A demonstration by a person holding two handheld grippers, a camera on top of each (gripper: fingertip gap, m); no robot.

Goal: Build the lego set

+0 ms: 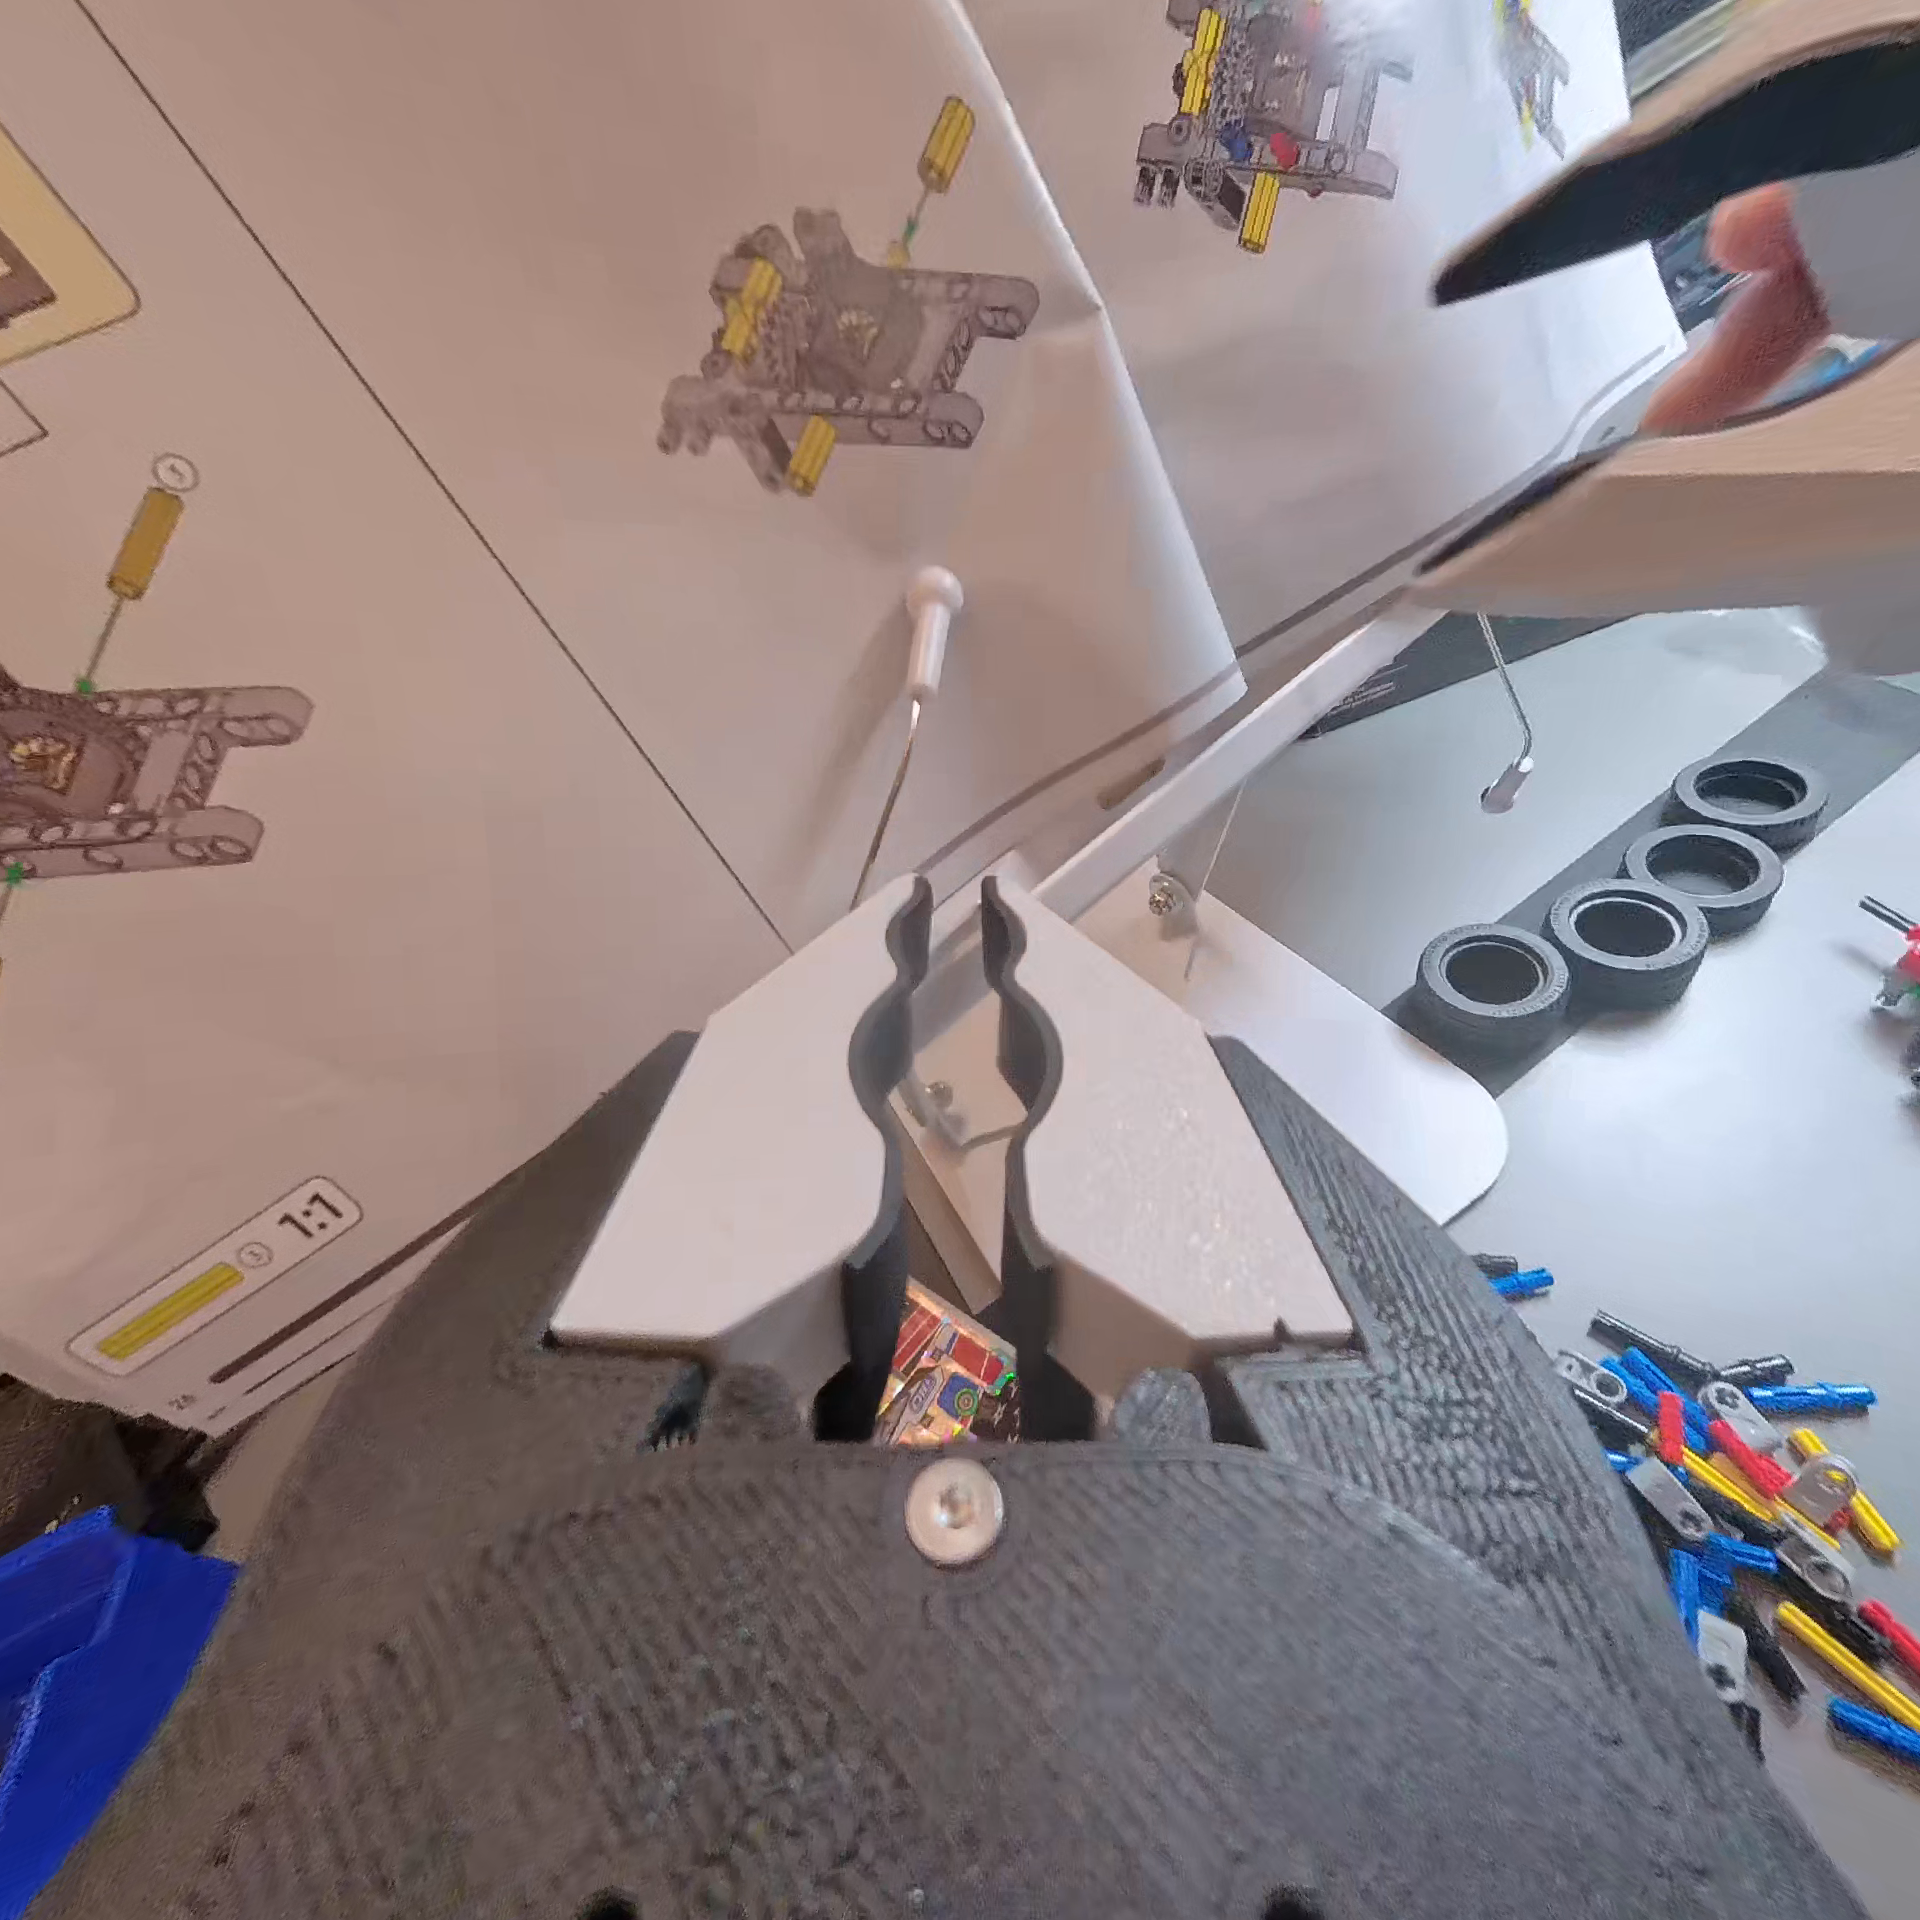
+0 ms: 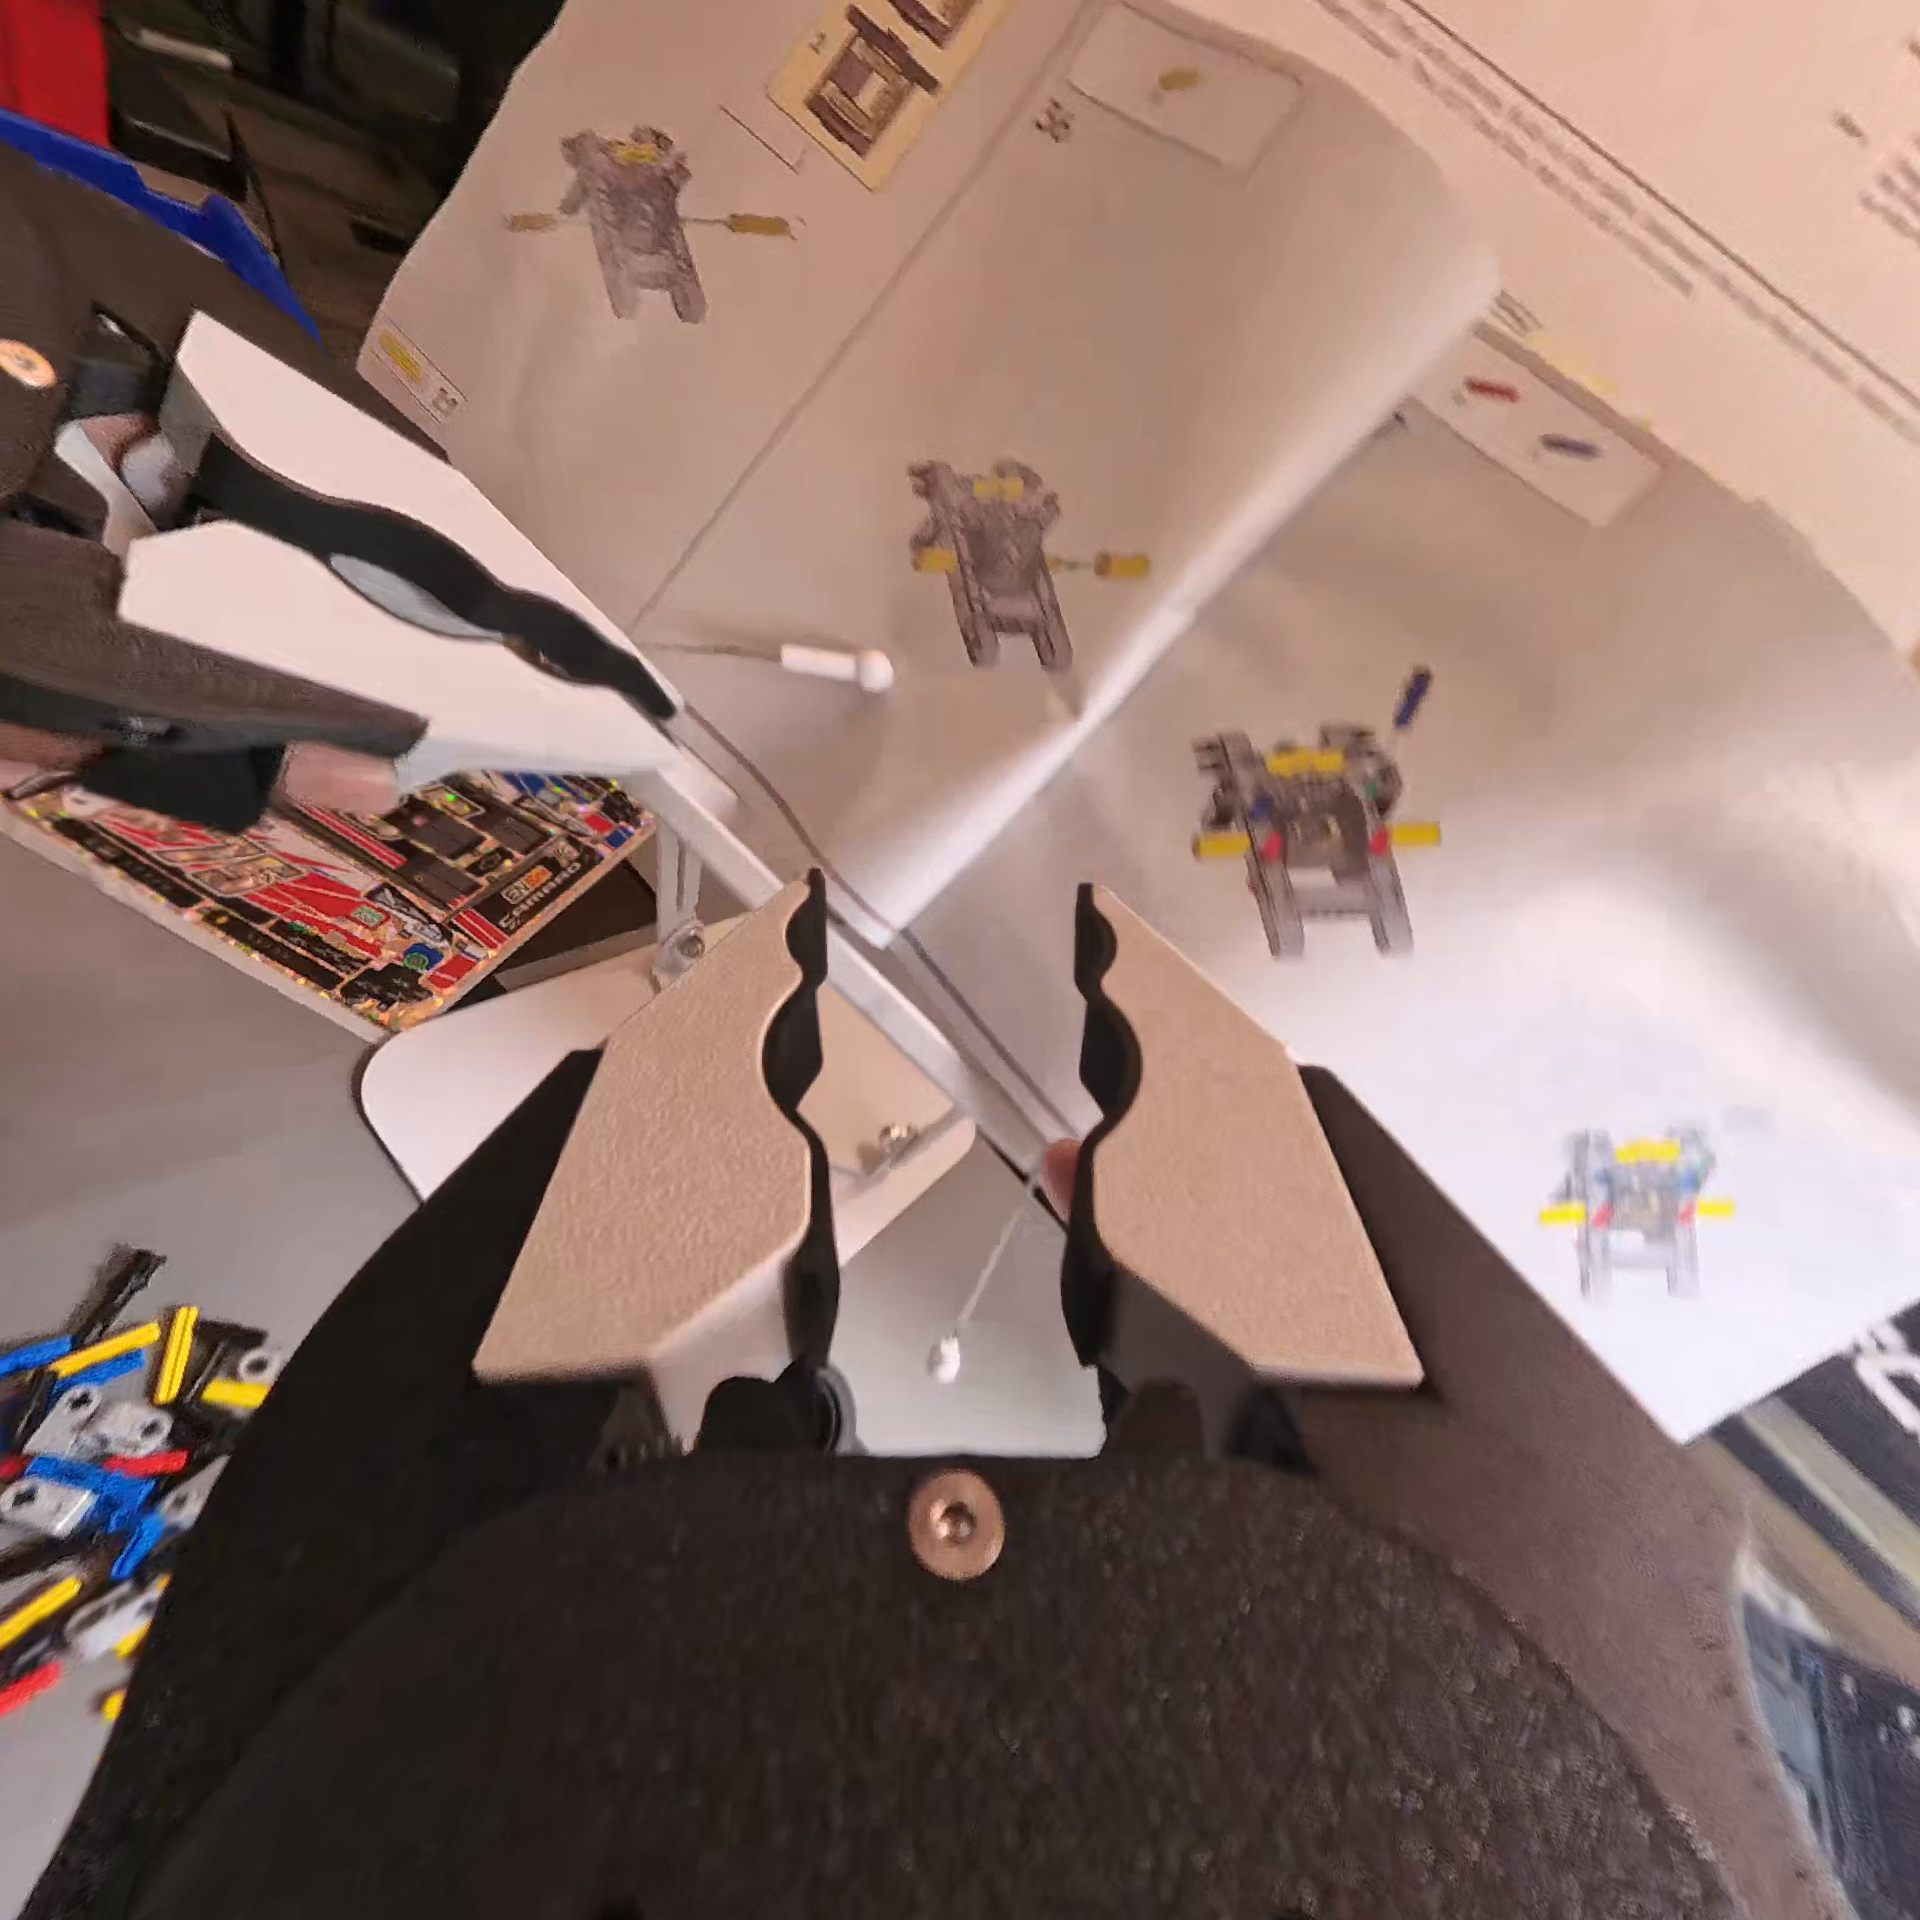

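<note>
The instruction booklet point(image 1: 540, 312) stands open on a white stand point(image 1: 1299, 997), also seen in the right wrist view point(image 2: 1039, 343). One page point(image 2: 1299, 343) curls up off the spread in the middle. My left gripper point(image 1: 951, 894) is at the stand's ledge below the left page, jaws shut to a thin slit with nothing seen between them; it also shows in the right wrist view point(image 2: 665, 707). My right gripper point(image 2: 951, 899) is open and empty over the ledge below the curled page; it also shows in the left wrist view point(image 1: 1439, 431). A wire page holder with a white peg point(image 1: 932, 623) lies on the left page.
Several black tyres point(image 1: 1610, 925) sit in a row right of the stand. A pile of loose blue, yellow, red and grey parts point(image 1: 1745, 1475) lies nearer, also in the right wrist view point(image 2: 94, 1455). A sticker sheet point(image 2: 343, 894) lies left of the stand. A blue bin point(image 1: 83, 1662) is at far left.
</note>
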